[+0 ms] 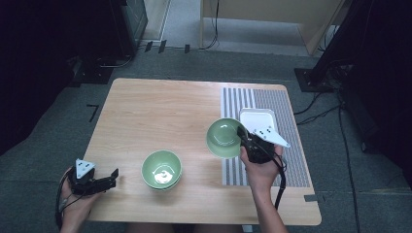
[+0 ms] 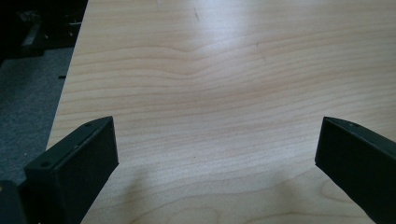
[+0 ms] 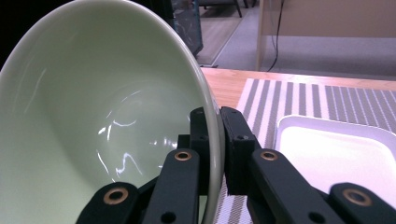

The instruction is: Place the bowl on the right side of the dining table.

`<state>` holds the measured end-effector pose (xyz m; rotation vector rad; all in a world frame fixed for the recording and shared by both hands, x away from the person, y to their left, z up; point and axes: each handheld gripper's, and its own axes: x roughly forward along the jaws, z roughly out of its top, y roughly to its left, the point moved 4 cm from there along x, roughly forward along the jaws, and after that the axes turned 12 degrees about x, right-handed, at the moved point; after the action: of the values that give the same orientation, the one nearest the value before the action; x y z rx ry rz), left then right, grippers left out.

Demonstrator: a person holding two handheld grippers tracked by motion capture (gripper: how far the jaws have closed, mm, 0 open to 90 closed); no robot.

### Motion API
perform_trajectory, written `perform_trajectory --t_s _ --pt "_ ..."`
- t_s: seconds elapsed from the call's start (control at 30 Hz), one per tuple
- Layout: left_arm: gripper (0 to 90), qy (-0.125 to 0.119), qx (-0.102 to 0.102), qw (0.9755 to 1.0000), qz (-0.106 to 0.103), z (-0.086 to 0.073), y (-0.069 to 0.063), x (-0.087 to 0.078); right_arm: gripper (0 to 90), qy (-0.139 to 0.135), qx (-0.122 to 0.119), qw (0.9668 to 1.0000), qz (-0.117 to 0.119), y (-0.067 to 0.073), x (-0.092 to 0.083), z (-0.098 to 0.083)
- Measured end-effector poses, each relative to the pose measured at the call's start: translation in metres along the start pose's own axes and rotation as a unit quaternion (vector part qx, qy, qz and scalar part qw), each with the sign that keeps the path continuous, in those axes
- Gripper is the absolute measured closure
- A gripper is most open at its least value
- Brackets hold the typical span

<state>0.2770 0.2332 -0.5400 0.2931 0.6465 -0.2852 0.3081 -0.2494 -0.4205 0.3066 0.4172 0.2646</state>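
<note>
Step in hand, by look: carrying lifted bowl (image 1: 222,137), probably toward bowl stack (image 1: 162,169) or white tray (image 1: 257,118); goal unclear.

Right gripper (image 1: 244,137) clamped on bowl rim, one jaw inside, one outside; bowl tilted, above table (image 1: 145,111) at striped mat (image 1: 284,104) edge.

Left gripper (image 1: 114,177) wide, empty, low at near-left table edge, well apart from stack.

Next move calls for level, steady lowering before letting go.

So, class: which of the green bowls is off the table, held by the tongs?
The green bowl tilted at the striped mat's edge, its rim pinched by the right tongs. The other bowl rests on the table.
</note>
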Motion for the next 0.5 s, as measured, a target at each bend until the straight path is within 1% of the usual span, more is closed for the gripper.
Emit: perform_trajectory --t_s 0.03,0.07,0.17,0.33,0.4,0.5 --pt "0.0 0.014 0.009 0.9999 0.002 -0.001 -0.001 0.002 85.0 0.0 0.0 1.0 -0.001 -0.002 0.0 0.0" --pt "0.0 0.022 0.013 0.9997 0.002 -0.001 -0.002 0.002 85.0 0.0 0.004 1.0 -0.004 -0.003 0.0 0.001" --pt "0.0 0.046 0.02 0.9987 0.004 -0.002 -0.005 0.006 85.0 -0.003 0.005 0.9999 -0.012 -0.008 0.0 0.003" --pt "0.0 0.052 0.0 0.9986 -0.001 -0.002 -0.005 0.007 85.0 -0.005 0.018 0.9994 -0.028 -0.021 0.0 0.007" --pt "0.0 0.055 -0.012 0.9984 -0.009 -0.002 -0.005 0.009 85.0 -0.005 0.021 0.9991 -0.037 -0.027 -0.001 0.009" --pt "0.0 0.054 -0.012 0.9984 -0.009 0.0 -0.006 0.01 85.0 -0.006 0.021 0.9986 -0.047 -0.033 -0.001 0.012"
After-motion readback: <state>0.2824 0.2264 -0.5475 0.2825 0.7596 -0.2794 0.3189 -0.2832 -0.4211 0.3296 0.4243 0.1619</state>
